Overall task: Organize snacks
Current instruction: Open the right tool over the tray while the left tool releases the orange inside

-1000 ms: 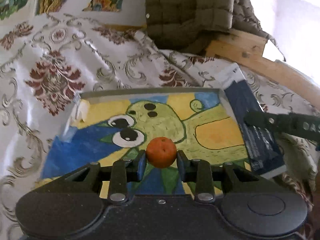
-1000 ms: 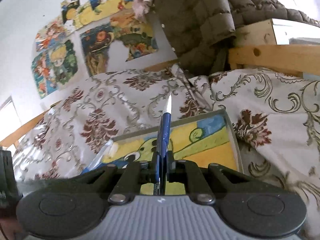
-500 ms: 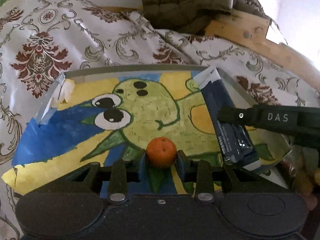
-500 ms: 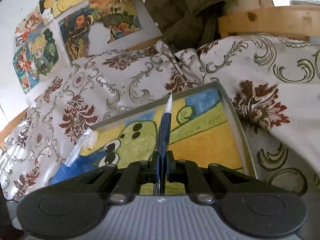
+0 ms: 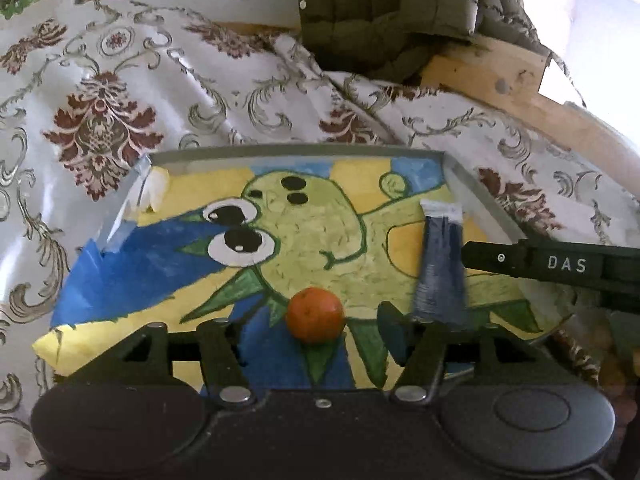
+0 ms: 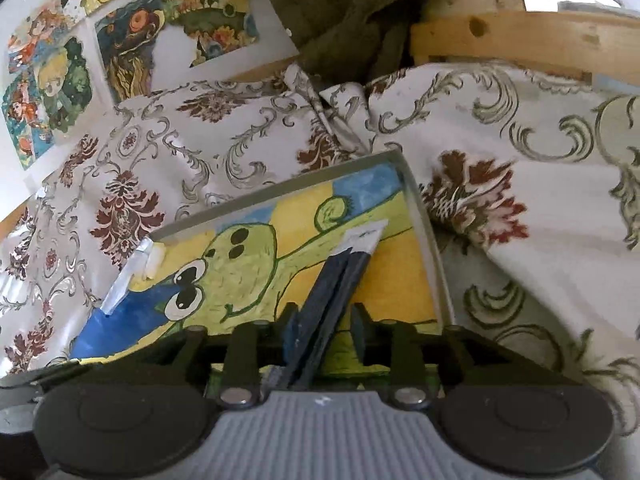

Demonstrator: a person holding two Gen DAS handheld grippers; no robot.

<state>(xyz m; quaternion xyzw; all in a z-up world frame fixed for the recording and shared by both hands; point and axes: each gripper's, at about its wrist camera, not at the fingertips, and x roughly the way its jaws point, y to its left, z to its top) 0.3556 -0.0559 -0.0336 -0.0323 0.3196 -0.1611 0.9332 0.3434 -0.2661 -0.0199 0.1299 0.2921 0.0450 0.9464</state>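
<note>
A small orange fruit (image 5: 315, 314) rests on the painted tray (image 5: 296, 151) between the fingers of my left gripper (image 5: 312, 326), which is open and apart from it. A dark blue snack packet (image 5: 440, 264) with a white end lies tilted on the tray's right side. In the right wrist view the packet (image 6: 340, 280) sits between the spread fingers of my right gripper (image 6: 326, 328), which is open. The tray rim (image 6: 280, 188) shows there too. The right gripper's finger (image 5: 520, 260) reaches in from the right in the left wrist view.
The tray lies on a white cloth with maroon floral patterns (image 5: 100, 132). A dark quilted jacket (image 5: 380, 8) hangs over a wooden frame (image 5: 500, 76) behind. Paintings (image 6: 80, 60) lean at the back left.
Both grippers have opened. The orange fruit now sits on the tray, released. The blue packet has dropped from upright in the right gripper to lying tilted on the tray.
</note>
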